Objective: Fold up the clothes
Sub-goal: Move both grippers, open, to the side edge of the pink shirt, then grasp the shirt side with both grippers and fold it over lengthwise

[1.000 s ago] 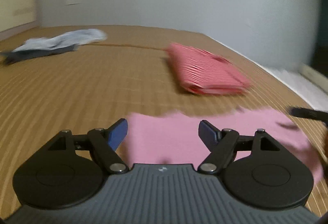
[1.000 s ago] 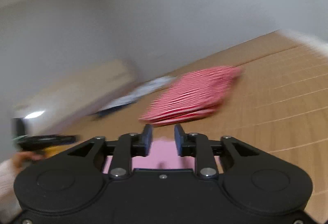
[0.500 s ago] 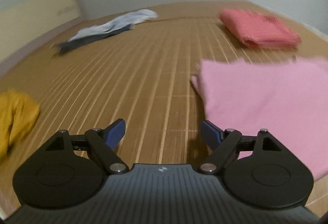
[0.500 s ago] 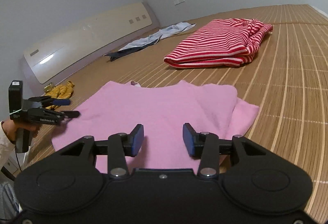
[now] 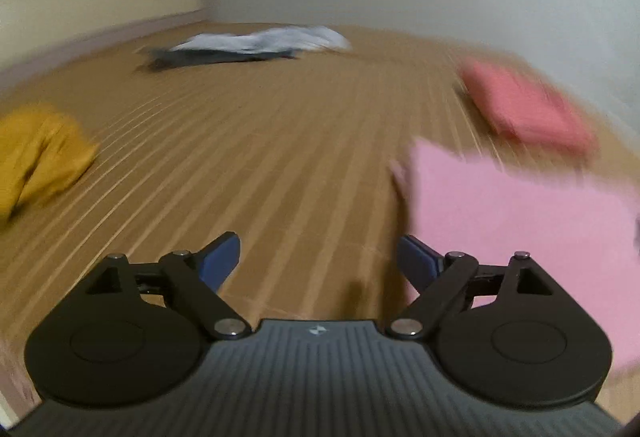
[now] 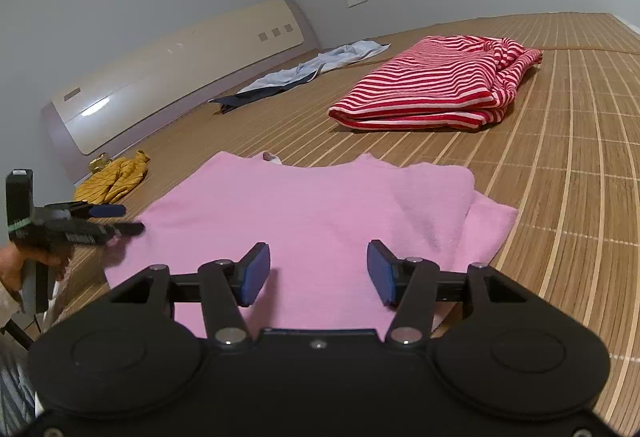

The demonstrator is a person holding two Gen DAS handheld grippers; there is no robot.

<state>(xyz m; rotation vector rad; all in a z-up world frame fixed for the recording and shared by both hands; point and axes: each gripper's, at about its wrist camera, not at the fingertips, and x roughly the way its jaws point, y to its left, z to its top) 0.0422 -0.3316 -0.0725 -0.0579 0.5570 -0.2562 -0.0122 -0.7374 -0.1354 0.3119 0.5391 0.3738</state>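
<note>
Lying folded on bamboo mat (image 6: 560,157): pink garment (image 6: 320,213).

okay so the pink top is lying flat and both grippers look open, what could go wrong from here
1. The pink top is doubled at its right side; a pinch there by the right gripper, whose jaws have just been opening and hold nothing, might catch one layer only and undo the fold.
2. The left gripper, open, with its jaws just widened, sits over bare mat beside the top's edge; closing there would likely miss the cloth.
</note>
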